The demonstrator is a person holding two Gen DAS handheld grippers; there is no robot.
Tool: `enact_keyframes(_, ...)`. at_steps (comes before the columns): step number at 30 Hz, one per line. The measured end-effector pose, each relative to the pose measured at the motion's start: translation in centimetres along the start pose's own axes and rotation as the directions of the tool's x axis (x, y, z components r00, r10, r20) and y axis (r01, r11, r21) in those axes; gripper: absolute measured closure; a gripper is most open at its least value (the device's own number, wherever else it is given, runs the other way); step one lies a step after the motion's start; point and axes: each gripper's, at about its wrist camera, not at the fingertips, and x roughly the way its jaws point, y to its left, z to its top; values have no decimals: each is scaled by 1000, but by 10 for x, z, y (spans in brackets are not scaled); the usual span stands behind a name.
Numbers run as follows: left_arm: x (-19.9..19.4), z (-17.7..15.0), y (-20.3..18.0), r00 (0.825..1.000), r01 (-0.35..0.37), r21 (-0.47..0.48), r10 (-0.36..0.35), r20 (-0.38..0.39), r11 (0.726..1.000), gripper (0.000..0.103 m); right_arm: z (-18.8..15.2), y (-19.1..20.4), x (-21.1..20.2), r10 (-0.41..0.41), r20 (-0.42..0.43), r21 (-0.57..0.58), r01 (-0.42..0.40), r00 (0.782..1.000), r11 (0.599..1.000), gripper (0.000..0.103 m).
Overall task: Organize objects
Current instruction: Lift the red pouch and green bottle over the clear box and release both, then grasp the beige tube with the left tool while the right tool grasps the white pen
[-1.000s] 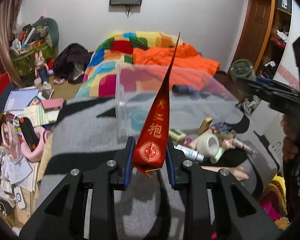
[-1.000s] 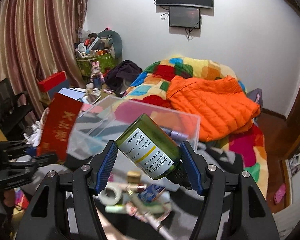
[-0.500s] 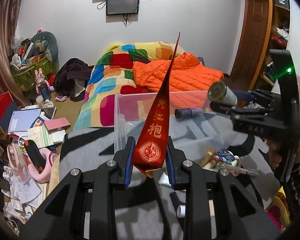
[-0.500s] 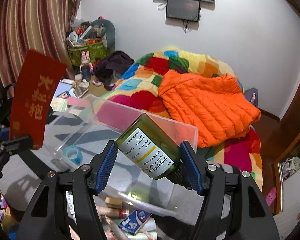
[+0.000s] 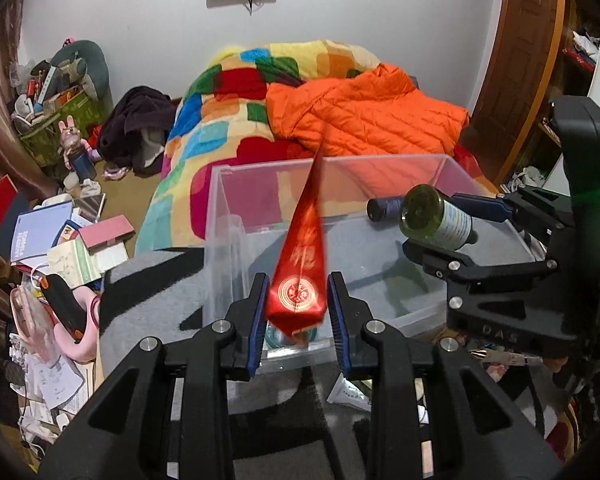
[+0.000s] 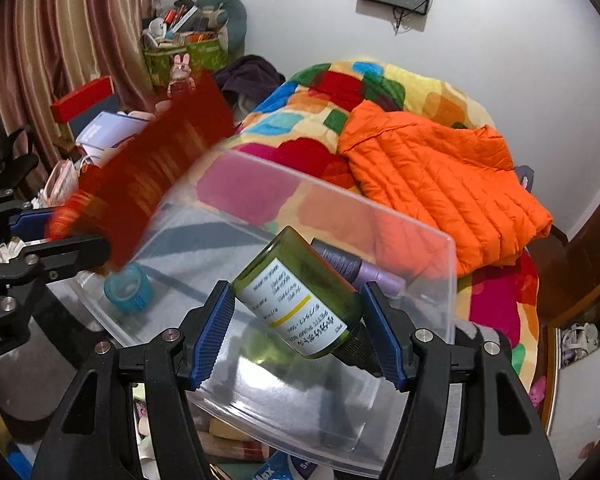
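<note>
My left gripper (image 5: 297, 316) is shut on a red packet with gold characters (image 5: 300, 276), held over the near left corner of a clear plastic bin (image 5: 220, 216). From the right wrist view the same red packet (image 6: 152, 184) appears blurred at the left. My right gripper (image 6: 300, 332) is shut on a green bottle with a white label (image 6: 300, 304), tilted over the bin's (image 6: 420, 288) near right part; the bottle (image 5: 436, 218) also shows in the left wrist view. Inside the bin lie a purple tube (image 6: 356, 268) and a teal tape roll (image 6: 128, 286).
The bin rests on a grey and black blanket (image 5: 152, 296). Small toiletries and tubes (image 5: 352, 390) lie by the bin's near side. Behind it is a bed with a patchwork quilt (image 5: 228, 120) and an orange jacket (image 5: 364, 116). Books and clutter (image 5: 60, 240) cover the floor at the left.
Both grippers have moved over the bin, the packet and the bottle still held. The right gripper has come lower and the bottle now hangs above the bin's inside.
</note>
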Motion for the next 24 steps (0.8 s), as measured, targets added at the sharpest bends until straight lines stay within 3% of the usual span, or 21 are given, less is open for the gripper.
enact_keyframes(8,-1,-5,-3,1000,17,10,-17,-10,1000,72,-1,1,-3,6,-5,-1,-6,1000,1000,41)
enact_keyframes(13,-21,-11,-9,999,17,26,-18,36,1000,47,-6,5,-17,2,16,-15,-2,1000,1000,41)
enact_keyframes(24,-61,-39,-30,995,21,88,-29,99,996,14,-33,0,-68,-3,98,-2,4,995,1000,30)
